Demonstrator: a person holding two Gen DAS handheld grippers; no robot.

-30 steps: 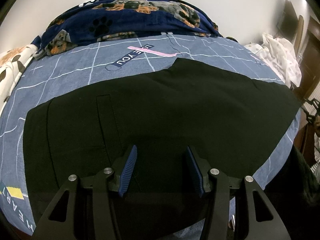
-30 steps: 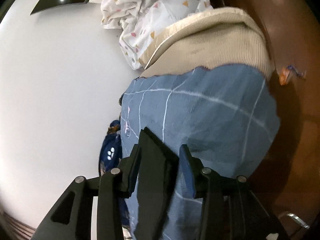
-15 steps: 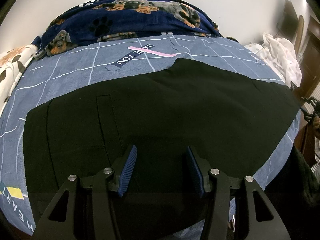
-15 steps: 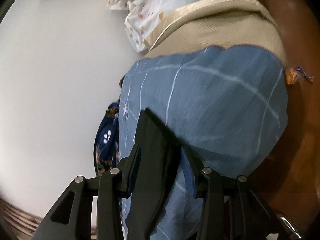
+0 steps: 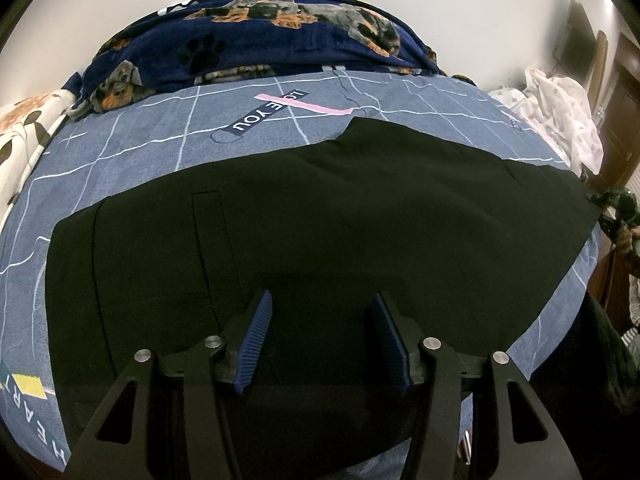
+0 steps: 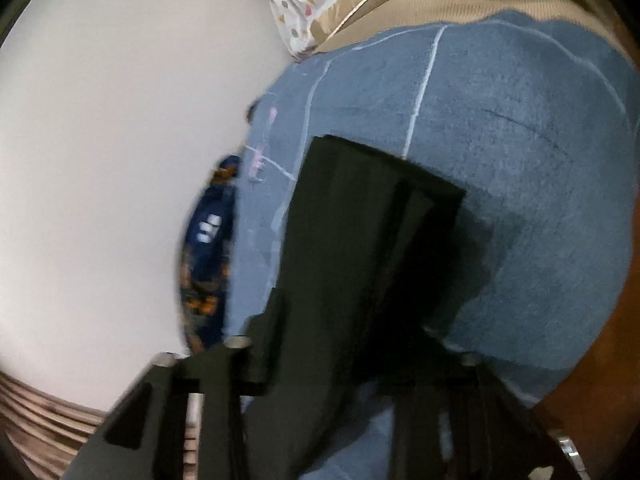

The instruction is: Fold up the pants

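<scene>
A: While the right gripper (image 6: 352,320) was clamped on the hem end of the pants (image 5: 320,216), how were its fingers (image 6: 264,344) set?

B: They were closed on a doubled flap of black cloth that stood up between them; that view was blurred, so I could not tell how deep the bite went. The left gripper (image 5: 318,336) was another matter: its fingers (image 5: 256,332) stood apart with nothing between them, hovering over the near edge of the fabric around the middle of the garment.

A: And the pants themselves?

B: They lay spread flat across the blue grid-patterned bed (image 5: 132,152), waistband and pocket to the left, the leg ends running to the right edge of the mattress. A navy dog-print blanket (image 5: 260,40) was heaped at the far side, and white spotted cloth (image 5: 560,104) sat at the far right.

A: So the step was carrying the leg end over toward the waist?

B: That was my reading. To do it well, I judged the right side needed to keep the hem high enough that the cloth did not drag and ruck up, and travel straight leftward so the edges met square. The free left fingers looked best used pinning the middle, where the fold line would fall, so the lower layer stayed put.

A: Any risk?

B: Thin fabric slipping from a shallow pinch, probably.
</scene>
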